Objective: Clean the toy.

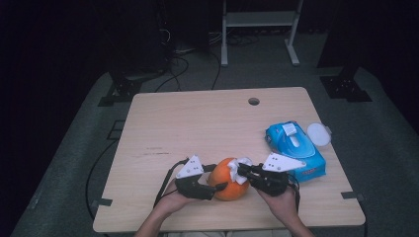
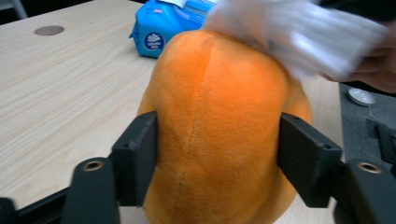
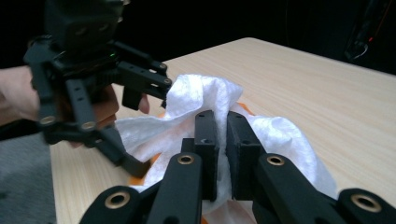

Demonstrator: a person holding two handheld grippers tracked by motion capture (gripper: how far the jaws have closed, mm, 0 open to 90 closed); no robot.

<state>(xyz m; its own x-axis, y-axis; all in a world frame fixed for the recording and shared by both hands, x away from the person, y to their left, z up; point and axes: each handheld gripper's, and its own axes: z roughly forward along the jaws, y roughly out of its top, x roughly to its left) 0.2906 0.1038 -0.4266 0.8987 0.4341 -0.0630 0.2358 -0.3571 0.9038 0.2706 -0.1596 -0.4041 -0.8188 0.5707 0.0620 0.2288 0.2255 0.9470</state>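
An orange plush ball point(image 1: 228, 186) stands on the table near its front edge. My left gripper point(image 1: 216, 178) comes in from the left and its two black jaws press on either side of the ball point(image 2: 219, 126). My right gripper point(image 1: 241, 172) reaches in from the right and is shut on a crumpled white wipe point(image 1: 244, 163). The wipe point(image 3: 196, 93) lies over the top right of the ball, pinched between the jaws of my right gripper point(image 3: 222, 130). In the left gripper view the wipe point(image 2: 299, 32) is blurred above the ball.
A blue pack of wipes point(image 1: 296, 148) lies to the right of the ball, with a white round lid point(image 1: 318, 133) beside it. The wooden table point(image 1: 197, 123) has a cable hole point(image 1: 253, 101) near its far edge. A white frame point(image 1: 259, 29) stands on the floor behind.
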